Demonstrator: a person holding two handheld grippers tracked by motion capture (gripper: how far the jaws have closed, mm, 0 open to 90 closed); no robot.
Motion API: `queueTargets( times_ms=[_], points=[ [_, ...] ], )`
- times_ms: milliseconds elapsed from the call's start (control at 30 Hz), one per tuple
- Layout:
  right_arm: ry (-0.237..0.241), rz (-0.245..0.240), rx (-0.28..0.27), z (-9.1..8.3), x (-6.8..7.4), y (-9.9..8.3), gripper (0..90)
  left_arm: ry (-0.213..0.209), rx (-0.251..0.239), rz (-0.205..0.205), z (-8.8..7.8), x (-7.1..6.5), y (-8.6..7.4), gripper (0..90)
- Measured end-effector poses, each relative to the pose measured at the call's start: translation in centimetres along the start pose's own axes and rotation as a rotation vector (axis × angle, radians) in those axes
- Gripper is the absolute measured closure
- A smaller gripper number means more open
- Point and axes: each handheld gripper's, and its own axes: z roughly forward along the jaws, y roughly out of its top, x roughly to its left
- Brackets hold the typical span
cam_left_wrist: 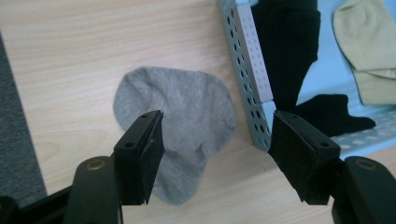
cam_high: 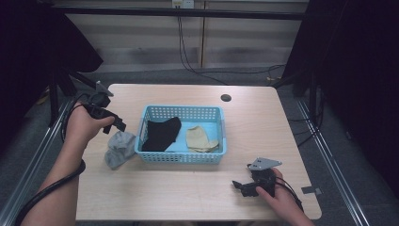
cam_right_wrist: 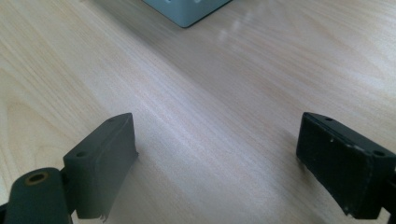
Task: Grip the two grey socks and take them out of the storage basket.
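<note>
Your left gripper (cam_high: 115,123) hangs above the left part of the counter (cam_high: 188,188), its jaws spread wide and empty; in the left gripper view (cam_left_wrist: 217,154) they frame the grey sock (cam_left_wrist: 182,112) below, without touching it. That grey sock (cam_high: 120,148) lies flat on the counter just beside the left wall of the blue basket (cam_high: 181,157), close to it or touching; the pictures do not settle which. The basket sits near the middle of the counter and holds two items: a black sock (cam_high: 161,133) in its left half, and a beige sock (cam_high: 200,139) in its right half, the two lying apart. In the left gripper view the perforated basket wall (cam_left_wrist: 254,70) stands between the grey sock and the black sock (cam_left_wrist: 292,46), with the beige sock (cam_left_wrist: 369,42) at the upper right. Your right gripper (cam_high: 240,187) rests low over the near right part of the counter, well apart from the basket, pointing left. In the right gripper view (cam_right_wrist: 217,163) its jaws are spread wide with nothing between them but bare wood, and one basket corner (cam_right_wrist: 187,11) shows at the top edge.
</note>
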Motion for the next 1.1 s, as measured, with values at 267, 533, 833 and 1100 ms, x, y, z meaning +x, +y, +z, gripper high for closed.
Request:
queueTargets(
  times_ms=[267, 533, 833, 1100],
  points=[
    [0.001, 0.002, 0.001, 0.0, 0.0, 0.0, 11.4, 0.005, 0.004, 0.013, 0.6, -0.2, -1.6, 32.1],
    [0.001, -0.001, 0.003, 0.0, 0.0, 0.0, 11.5, 0.034, 0.027, 0.039, 1.4, -2.0, -3.5, 24.8],
    [0.001, -0.001, 0.002, 0.0, 0.0, 0.0, 11.5, 0.018, 0.008, 0.058, 2.1, -3.5, -6.3, 23.2],
    [0.001, 0.0, 0.003, -0.1, 0.1, -0.1, 11.5, -0.005, -0.03, 0.052, 3.1, -4.8, -9.2, 22.2]
  ],
)
